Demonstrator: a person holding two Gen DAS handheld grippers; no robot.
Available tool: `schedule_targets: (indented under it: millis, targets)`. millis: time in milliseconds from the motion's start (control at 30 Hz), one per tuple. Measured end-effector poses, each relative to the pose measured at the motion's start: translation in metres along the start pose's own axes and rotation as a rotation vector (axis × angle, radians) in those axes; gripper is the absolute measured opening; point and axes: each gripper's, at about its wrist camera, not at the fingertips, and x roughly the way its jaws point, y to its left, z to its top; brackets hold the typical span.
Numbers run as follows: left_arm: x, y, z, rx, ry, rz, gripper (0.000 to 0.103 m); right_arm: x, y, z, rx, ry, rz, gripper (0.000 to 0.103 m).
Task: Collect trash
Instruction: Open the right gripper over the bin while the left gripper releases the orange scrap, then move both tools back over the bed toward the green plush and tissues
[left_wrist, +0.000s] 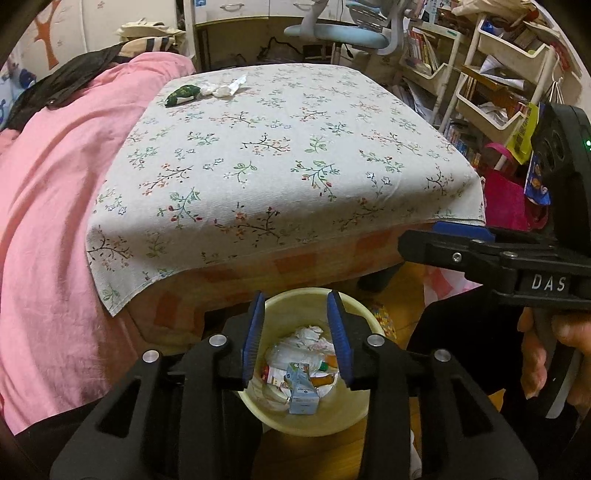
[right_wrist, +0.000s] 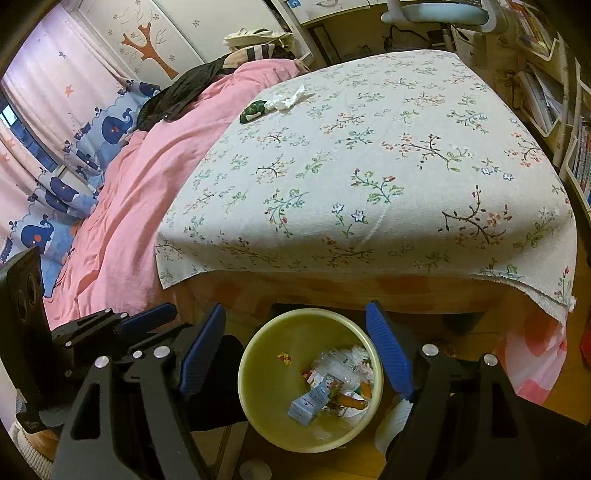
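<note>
A pale yellow trash bin (left_wrist: 343, 421) (right_wrist: 258, 398) stands on the floor in front of the table, holding a small blue carton (left_wrist: 303, 391) (right_wrist: 309, 400), crumpled tissues and wrappers. My left gripper (left_wrist: 297, 332) is open and empty right above the bin. My right gripper (right_wrist: 295, 343) is open wide and empty, also above the bin; its body shows in the left wrist view (left_wrist: 480, 254). On the table's far left corner lie a green wrapper (left_wrist: 181, 95) (right_wrist: 253, 109) and white crumpled tissues (left_wrist: 225, 88) (right_wrist: 290, 98).
The table has a floral cloth (left_wrist: 277, 166) (right_wrist: 369, 177). A bed with a pink blanket (left_wrist: 55, 221) (right_wrist: 140, 192) lies on its left. Shelves with books and papers (left_wrist: 498, 85) stand on the right. A desk chair (left_wrist: 351, 26) is behind the table.
</note>
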Motion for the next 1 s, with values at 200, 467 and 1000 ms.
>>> schedule_targets:
  millis: [200, 467, 1000]
  targets:
    - [-0.001, 0.000, 0.001, -0.003, -0.013, 0.020, 0.041, 0.002, 0.000, 0.000, -0.005, 0.006, -0.004, 0.077]
    - [-0.005, 0.008, 0.005, -0.039, -0.048, 0.060, 0.048, 0.003, 0.001, 0.000, -0.007, 0.006, -0.005, 0.077]
    - [-0.017, 0.020, 0.012, -0.091, -0.147, 0.167, 0.065, 0.003, 0.005, 0.002, -0.020, -0.017, -0.010, 0.078]
